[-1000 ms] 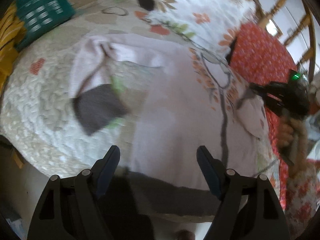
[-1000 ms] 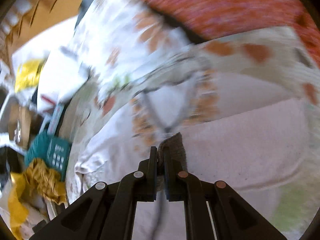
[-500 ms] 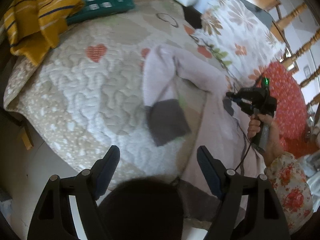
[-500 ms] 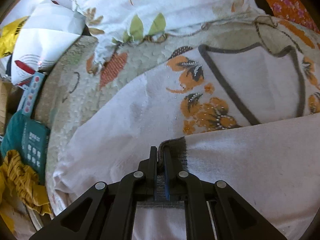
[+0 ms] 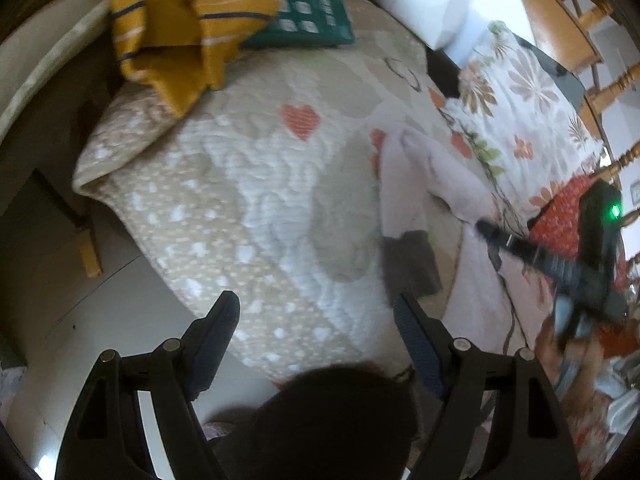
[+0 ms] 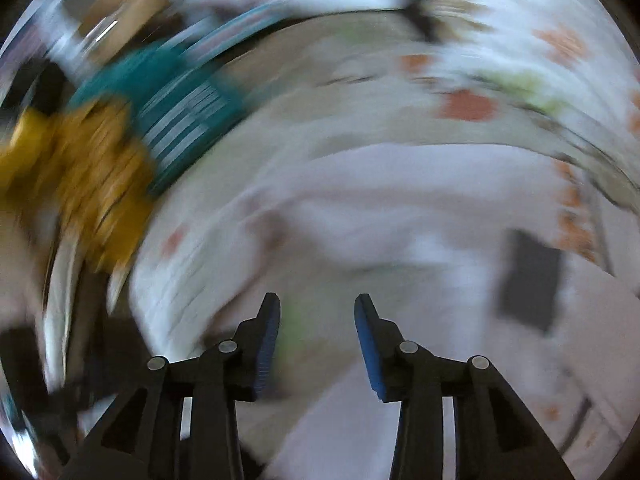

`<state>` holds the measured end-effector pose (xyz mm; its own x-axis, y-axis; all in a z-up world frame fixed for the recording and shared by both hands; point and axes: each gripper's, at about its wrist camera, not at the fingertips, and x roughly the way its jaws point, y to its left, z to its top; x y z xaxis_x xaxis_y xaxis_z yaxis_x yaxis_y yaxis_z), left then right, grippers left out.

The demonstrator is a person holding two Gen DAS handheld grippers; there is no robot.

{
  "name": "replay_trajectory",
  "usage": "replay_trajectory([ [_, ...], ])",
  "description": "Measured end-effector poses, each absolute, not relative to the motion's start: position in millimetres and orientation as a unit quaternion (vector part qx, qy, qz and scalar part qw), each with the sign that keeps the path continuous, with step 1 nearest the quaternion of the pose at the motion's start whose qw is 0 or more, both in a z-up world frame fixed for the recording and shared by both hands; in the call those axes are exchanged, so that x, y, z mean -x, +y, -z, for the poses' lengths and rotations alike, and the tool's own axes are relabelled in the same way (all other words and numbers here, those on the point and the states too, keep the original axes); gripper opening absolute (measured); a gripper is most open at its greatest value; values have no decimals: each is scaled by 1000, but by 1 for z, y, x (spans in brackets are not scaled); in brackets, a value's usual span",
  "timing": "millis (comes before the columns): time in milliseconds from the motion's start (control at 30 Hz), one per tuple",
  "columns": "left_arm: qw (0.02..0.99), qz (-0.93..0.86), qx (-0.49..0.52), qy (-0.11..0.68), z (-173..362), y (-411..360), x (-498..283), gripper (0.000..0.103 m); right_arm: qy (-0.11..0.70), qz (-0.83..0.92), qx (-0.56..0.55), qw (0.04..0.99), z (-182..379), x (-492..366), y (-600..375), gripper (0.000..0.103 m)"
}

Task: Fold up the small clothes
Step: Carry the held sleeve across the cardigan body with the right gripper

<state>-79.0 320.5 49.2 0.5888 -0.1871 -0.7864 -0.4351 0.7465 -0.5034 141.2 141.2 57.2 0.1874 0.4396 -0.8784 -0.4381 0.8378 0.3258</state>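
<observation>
A pale pink garment [image 5: 416,184] with a dark grey cuff [image 5: 412,260] lies on the quilted bed; it also shows blurred in the right wrist view [image 6: 400,208], its grey cuff [image 6: 532,280] at the right. My left gripper [image 5: 316,316] is open and empty, held above the bed's near edge, left of the garment. My right gripper [image 6: 316,320] is open and empty above the garment; it also shows from outside in the left wrist view [image 5: 492,236], over the garment's right part.
A quilt [image 5: 248,200] with heart patches covers the bed. A yellow striped garment [image 5: 180,16] and a teal patterned cloth [image 5: 312,12] lie at the far left corner. Flowered pillows [image 5: 520,92] and a wooden headboard [image 5: 592,40] are at the right. The floor [image 5: 80,312] lies below the bed's edge.
My right gripper has opened and let go of the grey cuff, and it swings fast to the left. My left gripper has drawn back further off the bed's edge, still open.
</observation>
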Motion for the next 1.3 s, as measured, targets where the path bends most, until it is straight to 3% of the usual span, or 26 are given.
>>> replay_trajectory([
  [200,818,-105,354,441,-49,339,96,78,548,-352,169,740,-25,-78,226,51],
  [333,815,-119,359,440,-46,349,105,78,527,-310,254,749,3,-72,235,50],
  [367,814,-122,359,440,-46,350,106,78,532,-308,231,754,1,-77,230,43],
  [400,813,-124,359,441,-46,351,107,78,540,-302,213,756,0,-83,227,19],
  [433,813,-126,358,443,-46,351,107,78,552,-300,184,756,-4,-92,222,8],
  [633,824,-111,341,438,-62,336,100,78,540,-306,-48,782,-69,-145,161,8],
  [900,838,-54,316,441,-85,289,73,78,476,-172,-300,809,-120,-154,-66,8],
  [1133,842,-5,276,463,-95,233,47,78,470,59,-355,806,-80,-99,-255,9],
  [1267,845,27,249,472,-102,198,33,79,489,173,-324,791,-59,-70,-313,19],
  [1300,847,35,237,474,-104,187,29,79,483,175,-327,793,-60,-62,-320,27],
])
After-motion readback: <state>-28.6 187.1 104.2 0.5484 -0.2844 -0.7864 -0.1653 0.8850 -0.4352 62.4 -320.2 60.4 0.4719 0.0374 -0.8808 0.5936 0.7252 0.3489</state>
